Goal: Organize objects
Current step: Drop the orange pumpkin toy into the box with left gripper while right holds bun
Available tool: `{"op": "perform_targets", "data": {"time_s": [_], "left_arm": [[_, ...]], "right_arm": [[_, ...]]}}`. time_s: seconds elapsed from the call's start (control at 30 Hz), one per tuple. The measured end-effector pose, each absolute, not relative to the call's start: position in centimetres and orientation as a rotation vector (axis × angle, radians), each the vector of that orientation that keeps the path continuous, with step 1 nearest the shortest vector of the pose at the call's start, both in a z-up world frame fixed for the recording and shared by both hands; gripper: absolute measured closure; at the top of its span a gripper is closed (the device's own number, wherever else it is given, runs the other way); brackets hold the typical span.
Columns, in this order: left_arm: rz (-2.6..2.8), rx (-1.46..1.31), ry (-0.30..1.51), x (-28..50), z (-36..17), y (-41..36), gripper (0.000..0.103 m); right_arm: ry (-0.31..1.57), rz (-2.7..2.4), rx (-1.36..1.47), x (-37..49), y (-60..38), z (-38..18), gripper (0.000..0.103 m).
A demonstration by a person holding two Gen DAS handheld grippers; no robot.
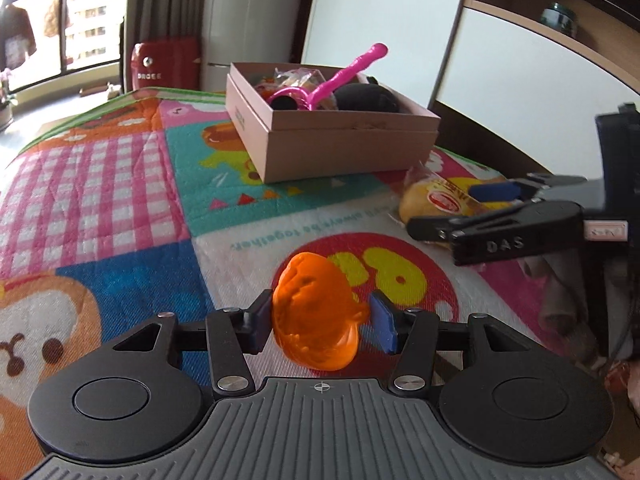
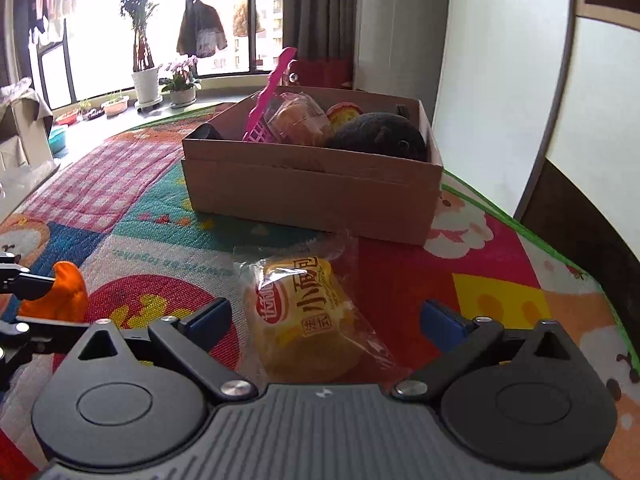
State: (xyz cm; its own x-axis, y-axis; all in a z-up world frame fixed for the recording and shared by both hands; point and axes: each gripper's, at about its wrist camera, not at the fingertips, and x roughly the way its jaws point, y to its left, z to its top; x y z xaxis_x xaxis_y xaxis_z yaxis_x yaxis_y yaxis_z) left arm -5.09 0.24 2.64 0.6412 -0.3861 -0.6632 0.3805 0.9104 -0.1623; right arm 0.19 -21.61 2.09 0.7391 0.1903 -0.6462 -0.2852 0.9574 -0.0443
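Observation:
An orange translucent toy (image 1: 316, 316) sits between the blue pads of my left gripper (image 1: 320, 320), which is shut on it just above the mat. From the right wrist view the same orange toy (image 2: 64, 296) shows at the left edge, in the left gripper (image 2: 52, 304). A wrapped yellow bun (image 2: 308, 316) lies on the mat between the fingers of my right gripper (image 2: 326, 320). That gripper is open, its pads clear of the wrapper on both sides. Behind stands a cardboard box (image 2: 312, 188) holding a pink plastic toy (image 2: 272, 92), a black plush (image 2: 380, 132) and wrapped buns.
A colourful patchwork mat (image 1: 120, 184) covers the surface. The box (image 1: 340, 152) stands near its far edge, close to a white wall panel (image 2: 500, 80). A red case (image 1: 164, 64) stands beyond the mat. Potted plants (image 2: 146, 76) line the window.

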Motion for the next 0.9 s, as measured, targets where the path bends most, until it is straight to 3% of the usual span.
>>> {"op": "perform_targets", "data": {"time_s": [0.1, 0.13, 0.4, 0.6, 0.7, 0.8, 0.9], "left_arm": [[-0.435, -0.001, 0.751, -5.6, 2.6, 0.6, 0.047], [-0.434, -0.007, 0.746, -5.7, 2.7, 0.8, 0.047], [-0.495, -0.009, 0.597, -3.3, 7.5, -1.3, 0.047], [-0.484, -0.028, 0.387, 3.6, 14.2, -4.8, 0.047], [-0.489, -0.023, 0.437, 8.7, 15.9, -6.5, 0.047], [-0.510, -0.100, 0.589, 13.0, 14.4, -7.6, 0.047], [-0.481, -0.117, 0.601, 14.2, 12.7, -7.9, 0.047]], "right_arm": [[0.728, 0.285, -0.186, 0.5, -20.5, 2.3, 0.046], [0.728, 0.288, -0.192, 0.2, -20.3, 2.7, 0.047], [0.593, 0.296, -0.124, -4.4, -22.9, 7.8, 0.048], [0.548, 0.237, -0.129, -5.4, -24.5, 7.7, 0.048], [0.554, 0.243, -0.095, -5.3, -25.3, 7.1, 0.048], [0.569, 0.238, -0.069, -4.8, -26.0, 6.4, 0.048], [0.584, 0.228, -0.053, -4.4, -26.7, 5.7, 0.048]]}}
